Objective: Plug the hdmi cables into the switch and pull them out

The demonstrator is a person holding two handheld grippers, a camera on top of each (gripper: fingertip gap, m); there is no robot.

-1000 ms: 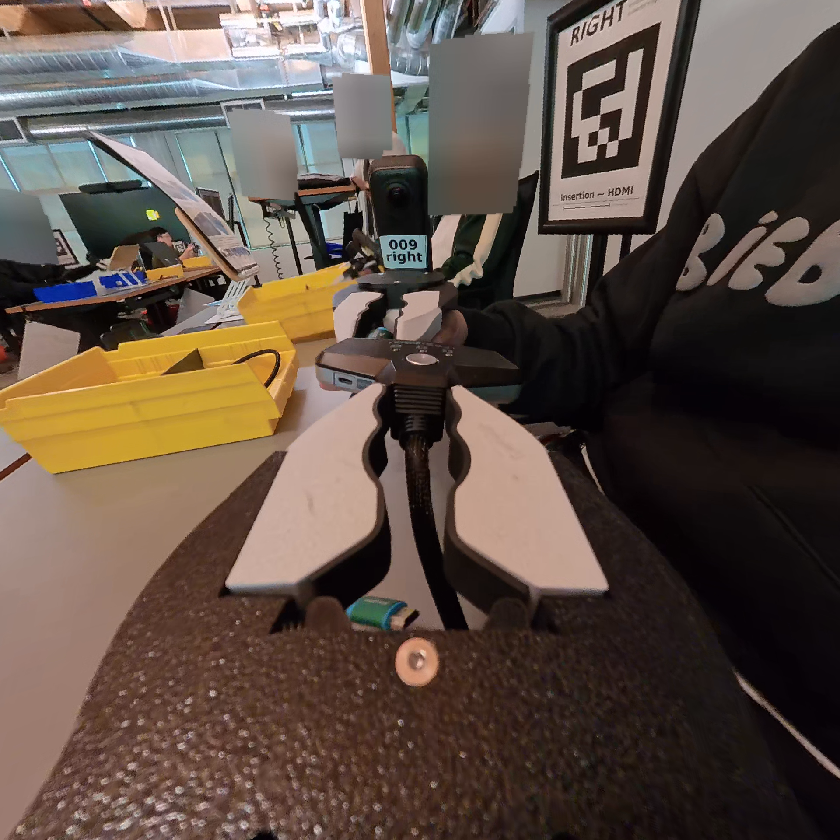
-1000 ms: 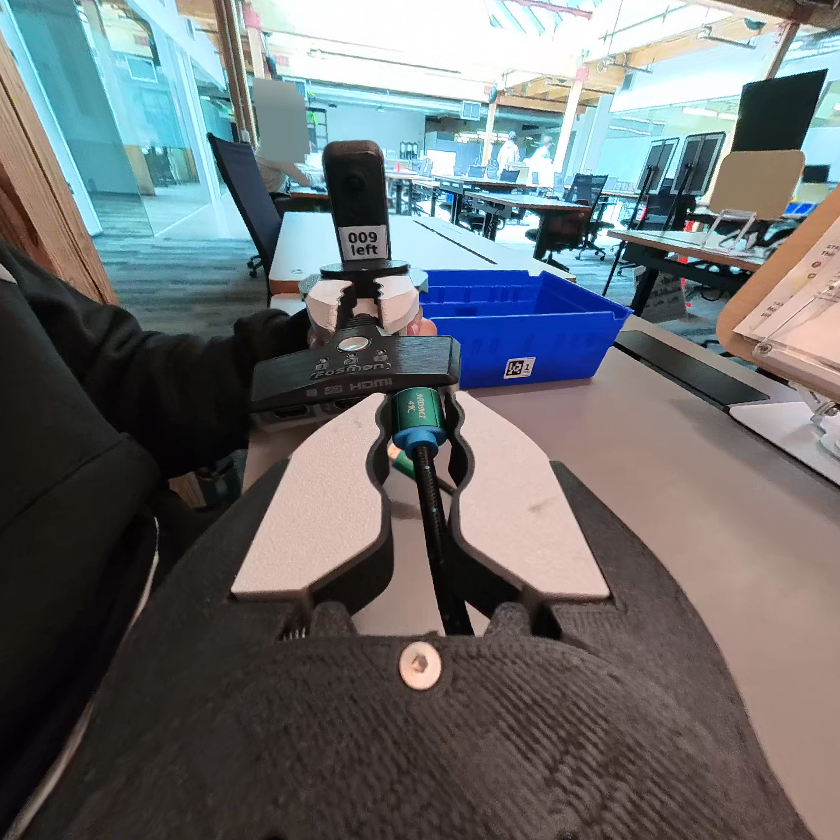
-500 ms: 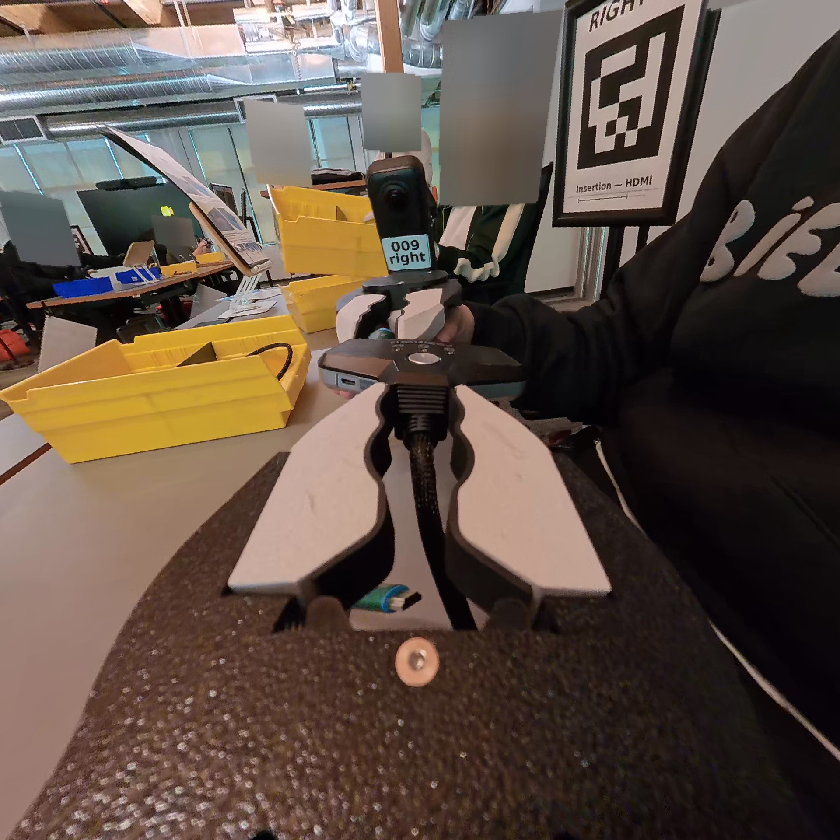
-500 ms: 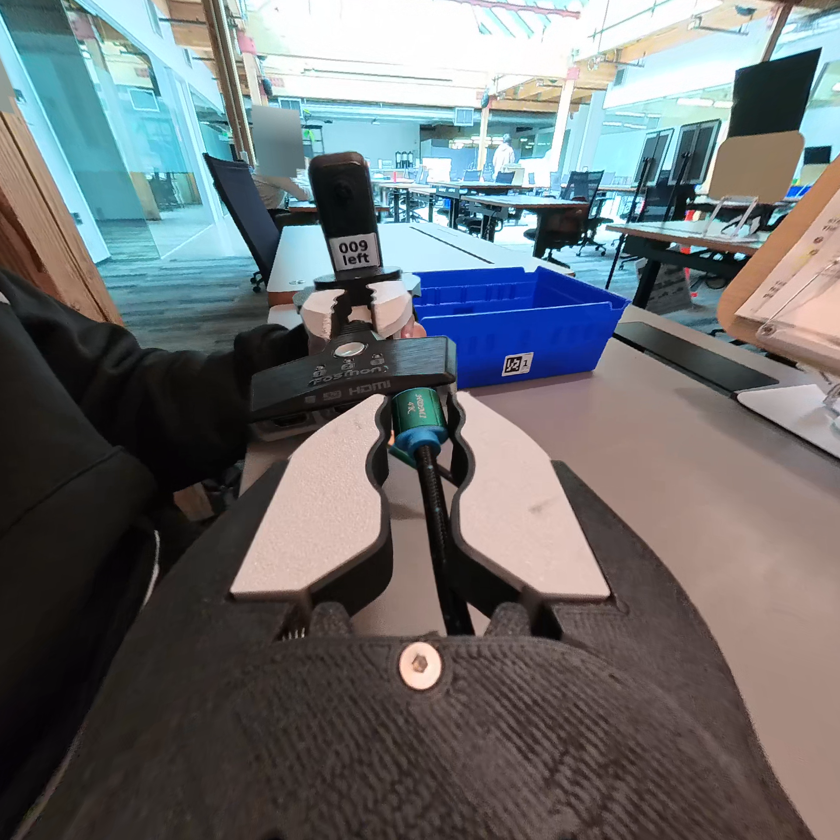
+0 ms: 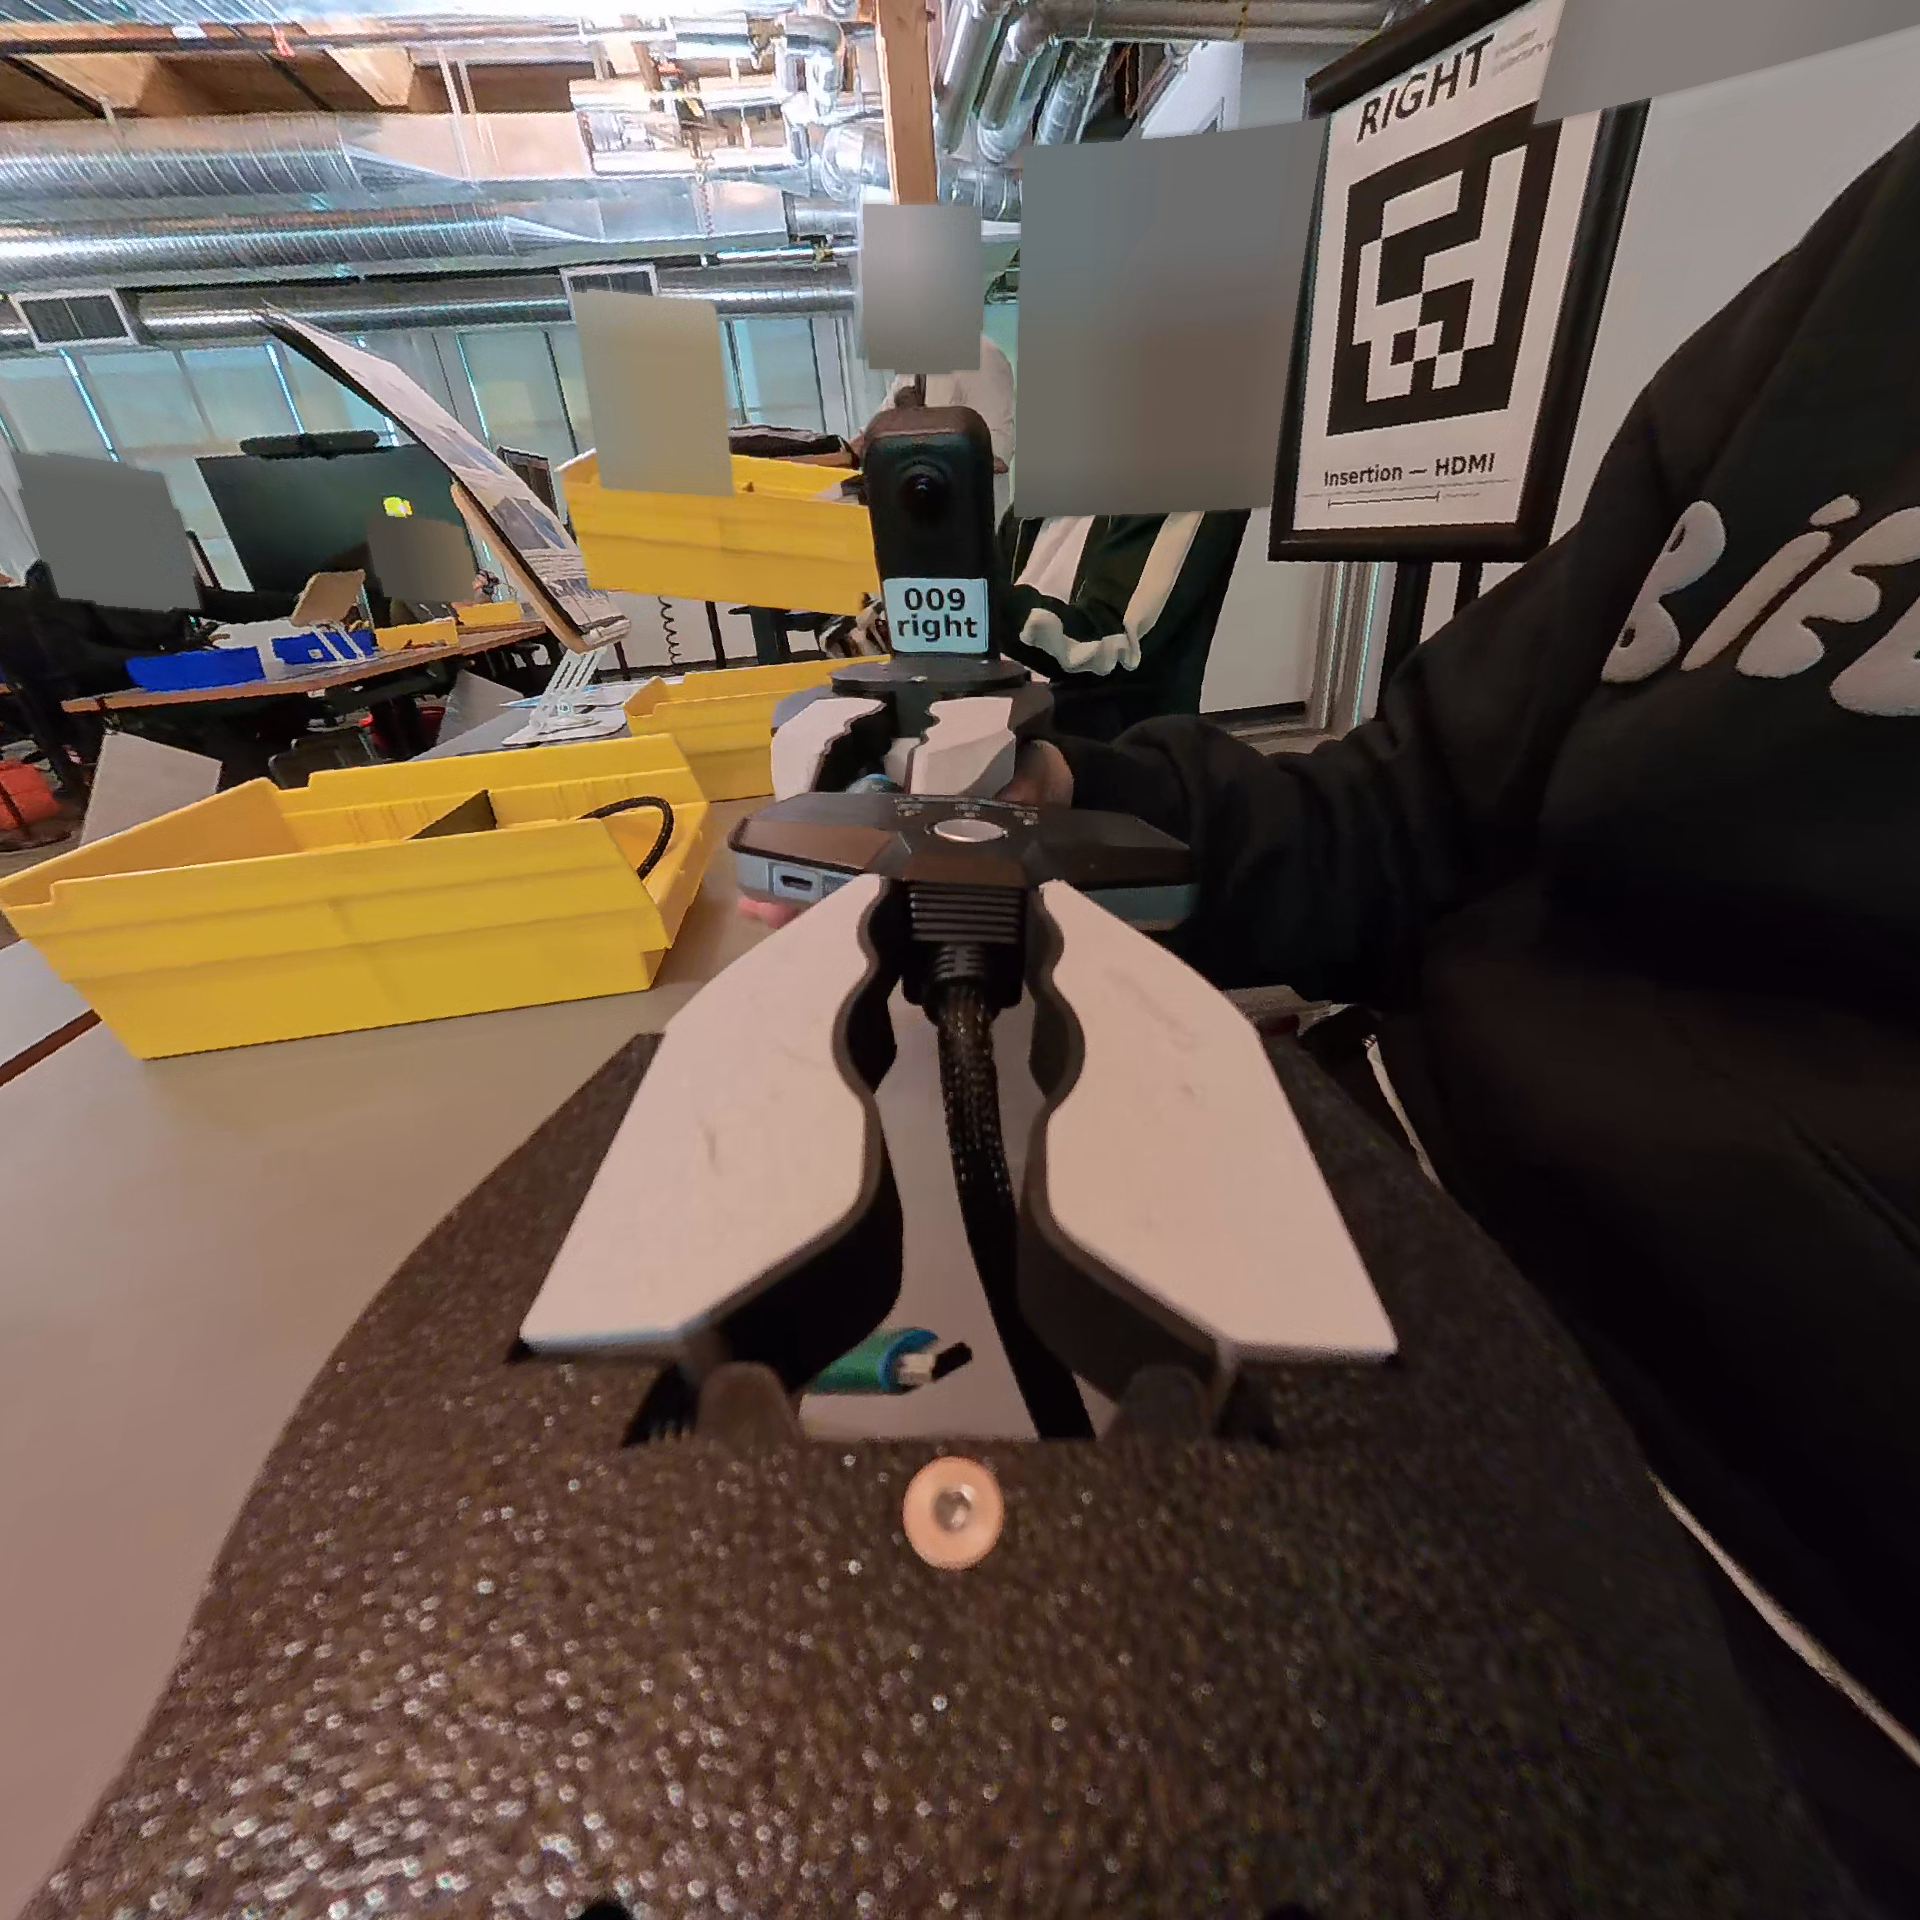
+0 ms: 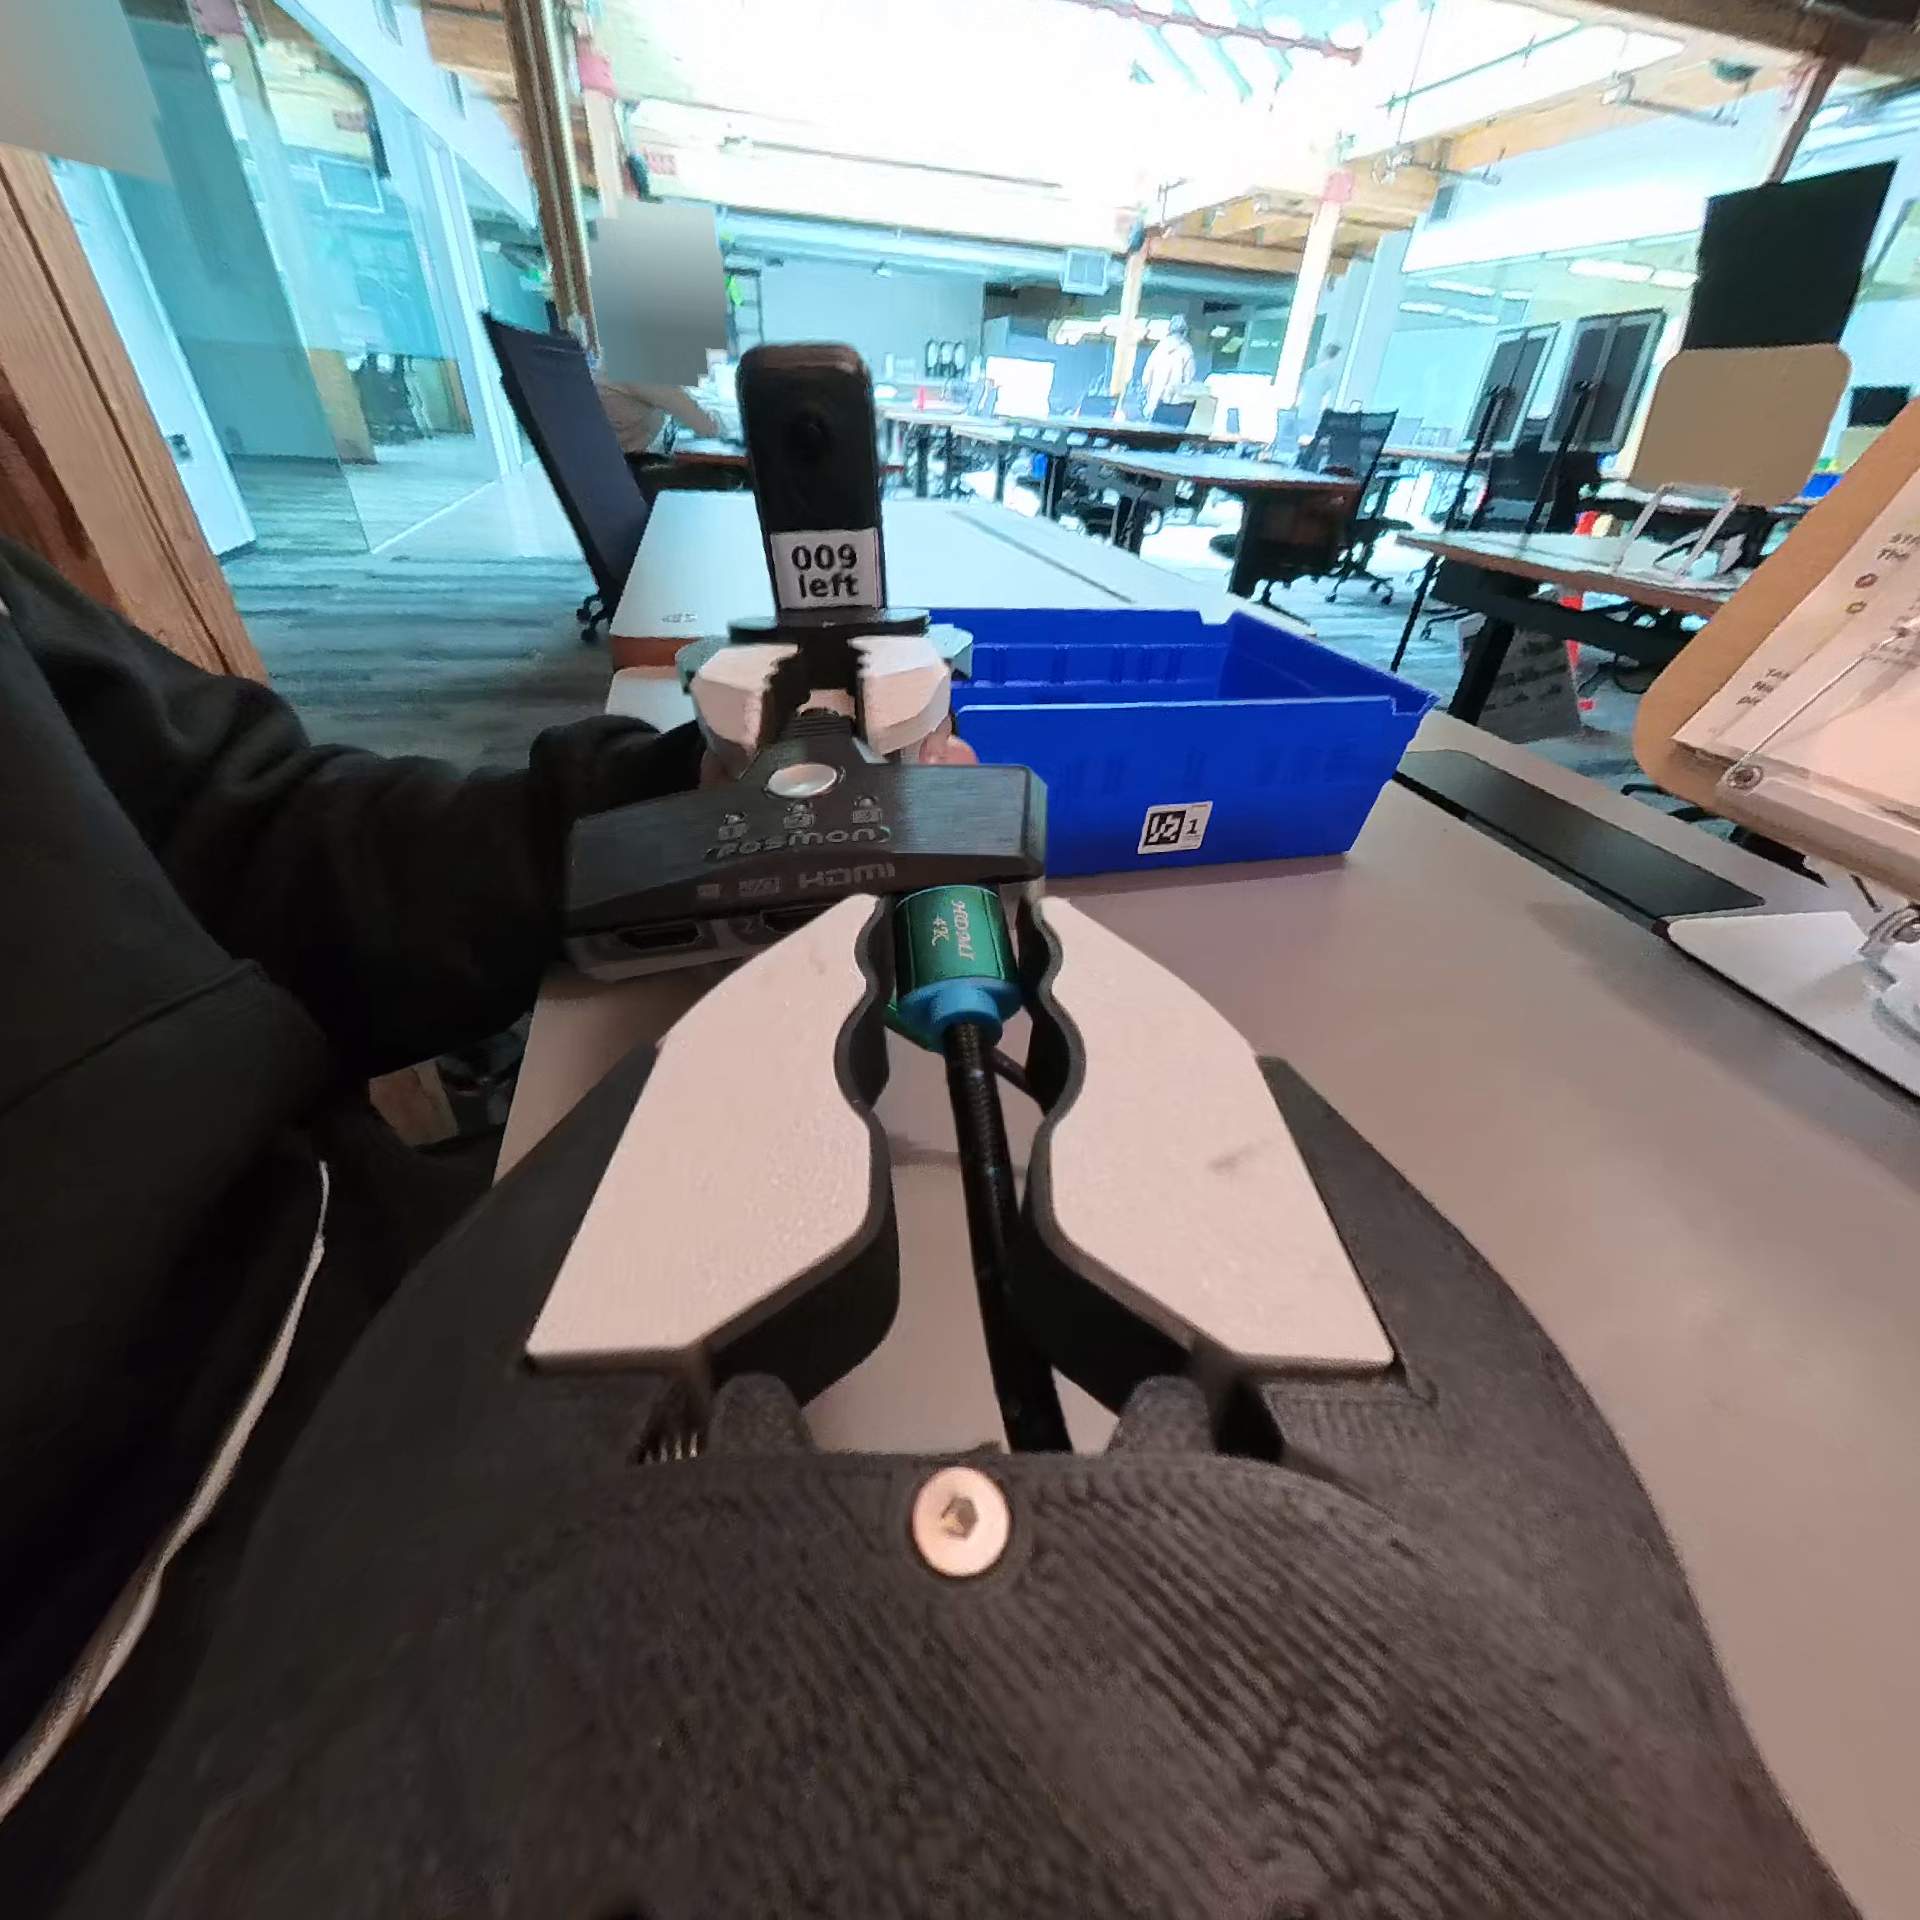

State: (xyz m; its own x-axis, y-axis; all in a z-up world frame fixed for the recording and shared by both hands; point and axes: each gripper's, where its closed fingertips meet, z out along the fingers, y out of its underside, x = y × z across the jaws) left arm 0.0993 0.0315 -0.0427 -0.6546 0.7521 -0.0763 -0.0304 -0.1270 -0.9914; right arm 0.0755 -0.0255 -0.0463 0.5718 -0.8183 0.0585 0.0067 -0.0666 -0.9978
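Note:
The black HDMI switch hangs between my two grippers above the grey table. My left gripper is shut on the ribbed black plug of a braided black cable that sits in the switch's near side. My right gripper is shut on a green HDMI plug that meets the switch at its right port. Each gripper also shows beyond the switch in the other's view: the right gripper and the left gripper. A loose green plug lies under my left gripper.
A yellow bin holding a black cable stands at the left, with more yellow bins behind it. A blue bin stands behind the switch. A document stand is at the right. The person's dark sleeve is close by.
Both grippers keep their holds on the plugs and the switch stays between them. The pair has shifted slightly. A yellow bin has come into view in the background of the left wrist view.

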